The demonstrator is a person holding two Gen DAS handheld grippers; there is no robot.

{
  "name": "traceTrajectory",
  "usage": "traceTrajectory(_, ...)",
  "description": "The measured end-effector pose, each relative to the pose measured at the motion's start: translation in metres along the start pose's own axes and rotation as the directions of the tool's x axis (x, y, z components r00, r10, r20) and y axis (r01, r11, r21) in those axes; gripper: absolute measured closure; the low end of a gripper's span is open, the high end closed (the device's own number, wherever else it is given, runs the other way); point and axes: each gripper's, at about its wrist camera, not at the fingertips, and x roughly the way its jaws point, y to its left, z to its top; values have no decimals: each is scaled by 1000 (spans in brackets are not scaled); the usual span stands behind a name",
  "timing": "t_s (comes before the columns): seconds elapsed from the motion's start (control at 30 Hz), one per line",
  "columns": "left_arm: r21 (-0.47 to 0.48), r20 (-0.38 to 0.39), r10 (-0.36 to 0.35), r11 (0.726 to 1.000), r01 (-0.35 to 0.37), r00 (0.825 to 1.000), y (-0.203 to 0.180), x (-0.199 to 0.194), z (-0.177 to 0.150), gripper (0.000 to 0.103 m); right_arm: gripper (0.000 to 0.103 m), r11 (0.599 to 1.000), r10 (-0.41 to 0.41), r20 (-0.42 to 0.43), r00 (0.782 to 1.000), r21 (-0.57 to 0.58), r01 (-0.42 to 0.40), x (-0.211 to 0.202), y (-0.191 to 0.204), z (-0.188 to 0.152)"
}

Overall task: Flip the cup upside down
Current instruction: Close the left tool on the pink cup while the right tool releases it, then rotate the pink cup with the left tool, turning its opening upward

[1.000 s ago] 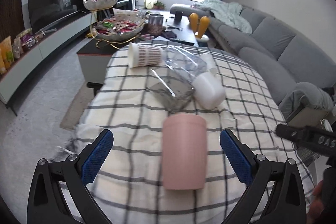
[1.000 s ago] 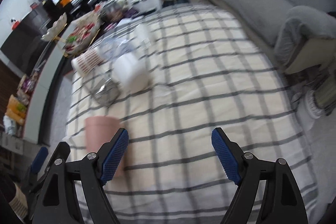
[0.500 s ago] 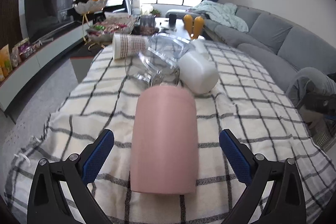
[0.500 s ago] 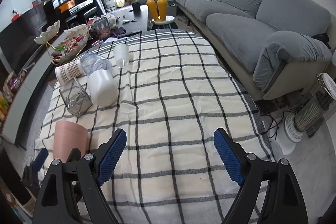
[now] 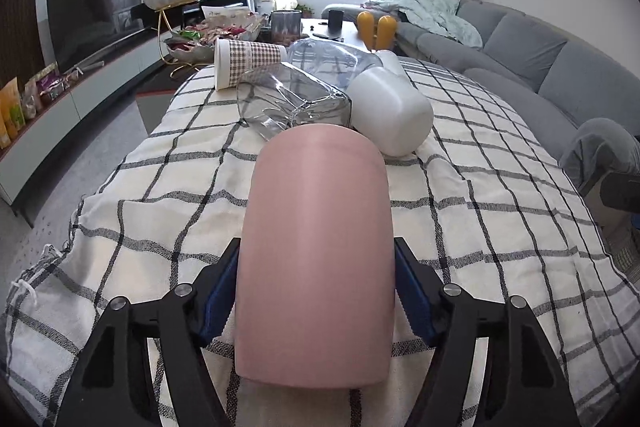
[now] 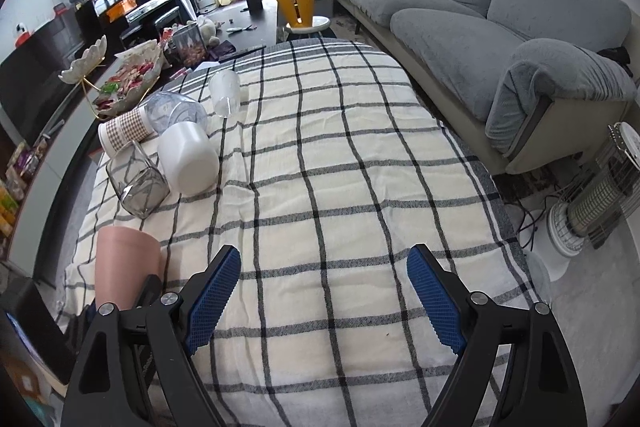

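Observation:
A pink cup lies on its side on the checked cloth, lengthwise along my left gripper's fingers. My left gripper is shut on the cup, with a blue pad against each flank near its close end. The cup also shows in the right wrist view at the lower left, with the left gripper's black frame beside it. My right gripper is open and empty above the cloth, to the right of the cup.
Beyond the pink cup lie a clear square glass, a white cup, a checked paper cup and a clear plastic cup, all on their sides. A grey sofa runs along the right. A heater stands at the table's right.
My left gripper has moved forward around the pink cup and closed on its sides. My right gripper has stayed open and shifted only a little.

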Motion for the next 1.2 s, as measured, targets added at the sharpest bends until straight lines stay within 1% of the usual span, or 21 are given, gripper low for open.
traceTrajectory(0.13, 6, 1, -6, 1000, 6, 1000, 0, -1, 1, 33, 18, 1000, 1, 8, 1000, -2, -1, -1, 0, 0)
traceTrajectory(0.27, 12, 8, -39, 999, 39, 999, 0, -10, 9, 33, 18, 1000, 8, 22, 1000, -5, -8, -7, 2, 2)
traceTrajectory(0.33, 14, -7, -43, 999, 43, 999, 2, -14, 13, 33, 18, 1000, 18, 27, 999, 0, -18, -10, 3, 4)
traceTrajectory(0.43, 25, -53, -41, 999, 43, 998, 3, -17, 20, 33, 18, 999, 39, 33, 999, 11, -39, -16, 5, 8)
traceTrajectory(0.5, 35, -70, -44, 998, 46, 997, 4, -21, 25, 33, 18, 998, 55, 45, 997, 14, -55, -21, 6, 11)
traceTrajectory(0.63, 39, -114, -69, 997, 74, 991, 5, -27, 33, 33, 18, 996, 81, 72, 994, 17, -82, -29, 7, 15)
traceTrajectory(0.7, 40, -169, -83, 995, 91, 982, 4, -24, 36, 33, 18, 995, 89, 74, 993, 26, -92, -31, 6, 16)
traceTrajectory(0.77, 53, -251, -86, 993, 103, 964, 2, -20, 40, 33, 18, 993, 104, 63, 993, 46, -107, -31, 3, 17)
traceTrajectory(0.83, 53, -349, -111, 989, 138, 931, 0, -16, 43, 33, 18, 989, 125, 43, 991, 80, -128, -29, -2, 19)
traceTrajectory(0.87, 62, -398, -112, 987, 149, 911, -2, -14, 46, 33, 18, 986, 134, 35, 990, 94, -137, -29, -3, 19)
traceTrajectory(0.93, 65, -491, -125, 982, 180, 862, -6, -12, 51, 34, 18, 977, 166, 11, 986, 134, -166, -28, -6, 23)
traceTrajectory(0.97, 74, -523, -119, 980, 184, 844, -8, -12, 53, 34, 18, 974, 177, 1, 984, 146, -175, -27, -5, 25)
traceTrajectory(1.0, 76, -572, -118, 978, 196, 812, -11, -10, 56, 34, 18, 970, 188, -8, 982, 156, -184, -27, -5, 28)
traceTrajectory(1.03, 68, -592, -125, 977, 204, 796, -11, -8, 56, 34, 18, 967, 198, -12, 980, 165, -193, -27, -5, 30)
traceTrajectory(1.1, 67, -648, -117, 976, 209, 753, -14, -3, 60, 34, 18, 961, 213, -14, 977, 183, -206, -27, -6, 33)
traceTrajectory(1.17, 14, -720, -138, 977, 212, 680, -12, 6, 61, 34, 18, 953, 230, -29, 973, 209, -219, -24, -8, 35)
traceTrajectory(1.2, -47, -779, -163, 978, 203, 605, -9, 14, 56, 34, 18, 949, 239, -37, 970, 222, -225, -23, -9, 35)
